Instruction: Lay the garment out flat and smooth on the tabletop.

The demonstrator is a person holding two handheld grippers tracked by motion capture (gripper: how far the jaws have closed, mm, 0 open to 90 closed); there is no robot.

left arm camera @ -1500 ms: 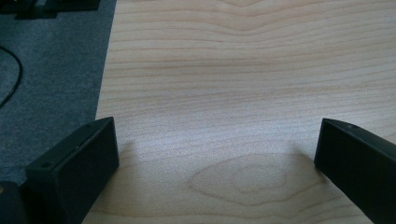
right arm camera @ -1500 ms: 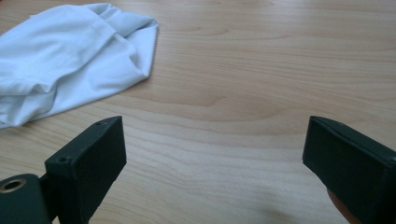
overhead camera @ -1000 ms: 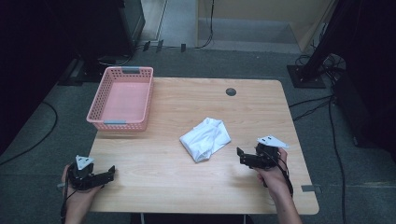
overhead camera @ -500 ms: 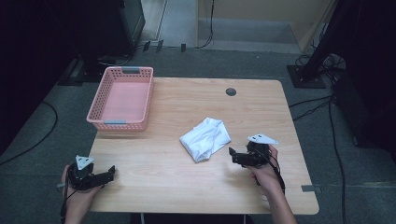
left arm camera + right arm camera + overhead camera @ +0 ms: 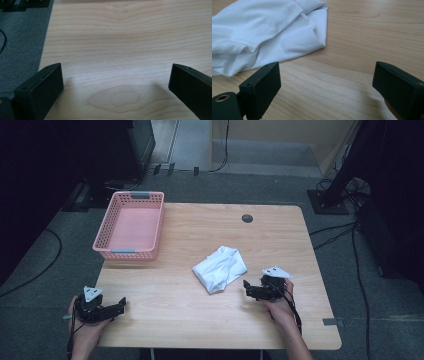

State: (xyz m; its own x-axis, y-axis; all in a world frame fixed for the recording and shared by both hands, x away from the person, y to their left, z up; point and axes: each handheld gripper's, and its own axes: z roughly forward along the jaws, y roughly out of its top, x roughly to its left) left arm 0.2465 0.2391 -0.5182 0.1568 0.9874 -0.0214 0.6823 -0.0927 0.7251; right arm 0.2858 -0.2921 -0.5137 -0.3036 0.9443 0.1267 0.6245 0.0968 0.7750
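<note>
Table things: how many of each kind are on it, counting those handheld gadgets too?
Pink basket: 1
White cloth: 1
Handheld grippers: 2, left gripper and right gripper, jaws open on both
Total: 4

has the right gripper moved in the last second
Yes. In the high view the right gripper has slid left across the table, away from its right edge and up close to the white cloth.

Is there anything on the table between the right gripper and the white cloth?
Nothing visible. Bare wood lies between the open right gripper and the near edge of the white cloth; in the right gripper view the cloth lies just beyond the jaws.
</note>
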